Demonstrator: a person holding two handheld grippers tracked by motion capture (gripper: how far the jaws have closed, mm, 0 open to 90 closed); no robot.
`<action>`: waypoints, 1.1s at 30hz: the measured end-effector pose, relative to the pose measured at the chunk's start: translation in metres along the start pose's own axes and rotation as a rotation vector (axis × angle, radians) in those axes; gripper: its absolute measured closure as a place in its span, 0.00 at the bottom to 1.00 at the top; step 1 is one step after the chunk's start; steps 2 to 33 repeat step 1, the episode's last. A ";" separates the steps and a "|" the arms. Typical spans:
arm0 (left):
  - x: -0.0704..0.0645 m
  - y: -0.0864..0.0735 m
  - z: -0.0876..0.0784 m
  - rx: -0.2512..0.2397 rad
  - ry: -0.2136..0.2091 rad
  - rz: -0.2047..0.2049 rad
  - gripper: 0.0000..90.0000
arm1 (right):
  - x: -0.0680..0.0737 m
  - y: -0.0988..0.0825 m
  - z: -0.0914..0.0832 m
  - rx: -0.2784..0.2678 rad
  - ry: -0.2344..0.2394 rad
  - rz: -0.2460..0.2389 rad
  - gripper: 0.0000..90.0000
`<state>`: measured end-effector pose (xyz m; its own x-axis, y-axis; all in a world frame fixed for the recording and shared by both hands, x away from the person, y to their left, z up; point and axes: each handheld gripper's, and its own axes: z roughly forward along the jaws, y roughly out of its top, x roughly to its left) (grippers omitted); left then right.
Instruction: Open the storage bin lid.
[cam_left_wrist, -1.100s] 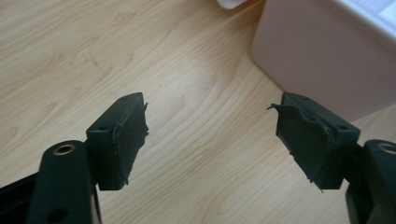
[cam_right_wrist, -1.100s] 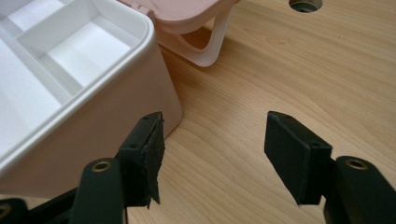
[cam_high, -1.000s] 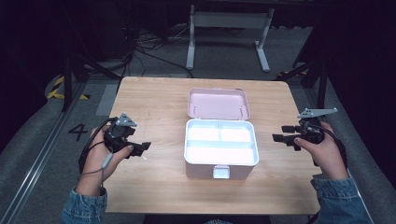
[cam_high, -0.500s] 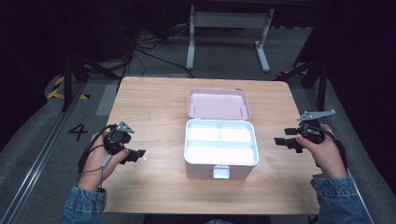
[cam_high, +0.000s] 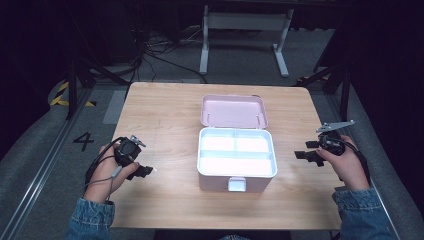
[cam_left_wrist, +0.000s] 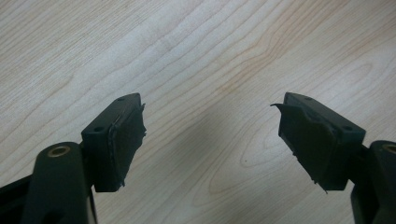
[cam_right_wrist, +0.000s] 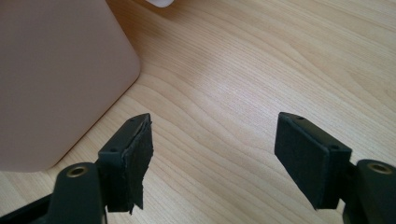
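Centrally, rectangular pink plastic box (cam_high: 237, 159), rounded corners, on woodgrain table (cam_high: 165, 110).

The tabletop (cam_high: 165, 115) is pale wood, a light tan with fine darker grain lines running across it and a few looping whorls. On it sits a box (cam_high: 237, 160) in soft pink; its opened lid (cam_high: 234, 111) is the same pink, and the divided inside glows almost white. The left gripper (cam_left_wrist: 208, 133) has matt black jaws with small brass-coloured rings at their bases, and the right gripper (cam_right_wrist: 212, 154) matches it, black with the same brass spots. Both sleeves (cam_high: 90, 220) are mid-blue denim. The floor (cam_high: 40, 150) is grey, marked with a black numeral (cam_high: 83, 141) and a patch of yellow-and-black stripes (cam_high: 65, 95).
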<state>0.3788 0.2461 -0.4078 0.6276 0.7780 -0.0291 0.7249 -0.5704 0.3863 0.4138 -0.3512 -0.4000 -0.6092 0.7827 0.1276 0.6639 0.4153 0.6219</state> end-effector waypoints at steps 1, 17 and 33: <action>0.000 0.001 -0.001 -0.003 0.001 0.007 0.26 | 0.000 0.000 0.000 -0.001 -0.002 0.001 0.32; 0.000 0.001 -0.001 -0.003 0.001 0.007 0.26 | 0.000 0.000 0.000 -0.001 -0.002 0.001 0.32; 0.000 0.001 -0.001 -0.003 0.001 0.007 0.26 | 0.000 0.000 0.000 -0.001 -0.002 0.001 0.32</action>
